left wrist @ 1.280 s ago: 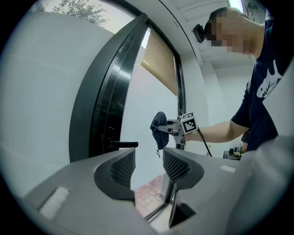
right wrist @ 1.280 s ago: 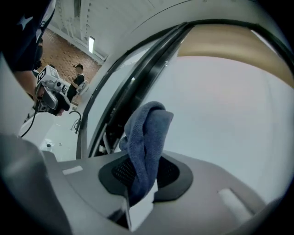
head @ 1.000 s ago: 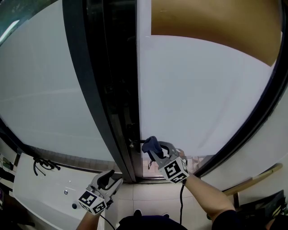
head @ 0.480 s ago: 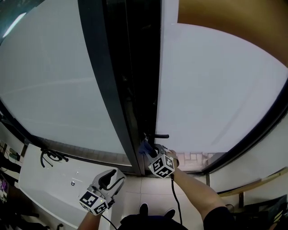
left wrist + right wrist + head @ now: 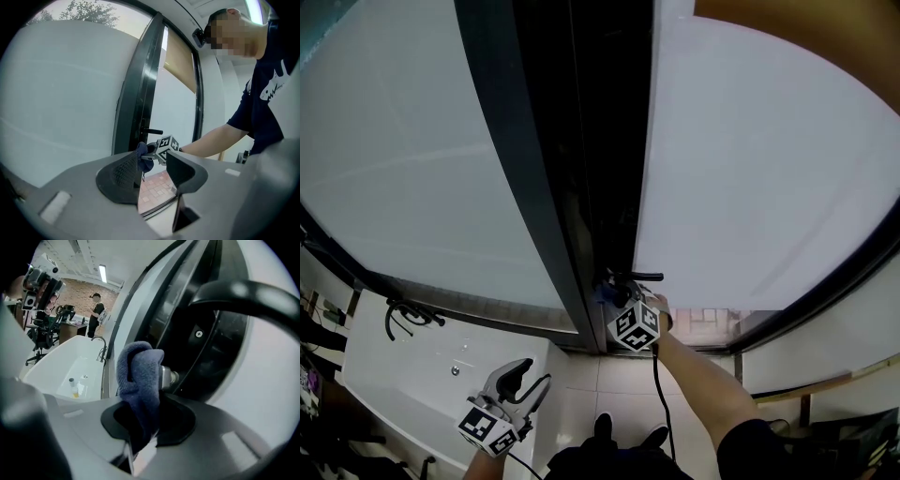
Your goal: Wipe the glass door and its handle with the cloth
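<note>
Your right gripper [image 5: 611, 296] is pinching the dark blue terry cloth [image 5: 139, 376], which stands bunched upright between its jaws. The cloth presses against the dark edge of the frosted glass door [image 5: 750, 169], touching a small silvery metal stub [image 5: 169, 376], just below the black lever handle [image 5: 243, 290]. Your left gripper [image 5: 152, 171] hangs low at the near left, beside the white basin [image 5: 403, 375] and well apart from the door. Its jaws are spread with nothing between them.
</note>
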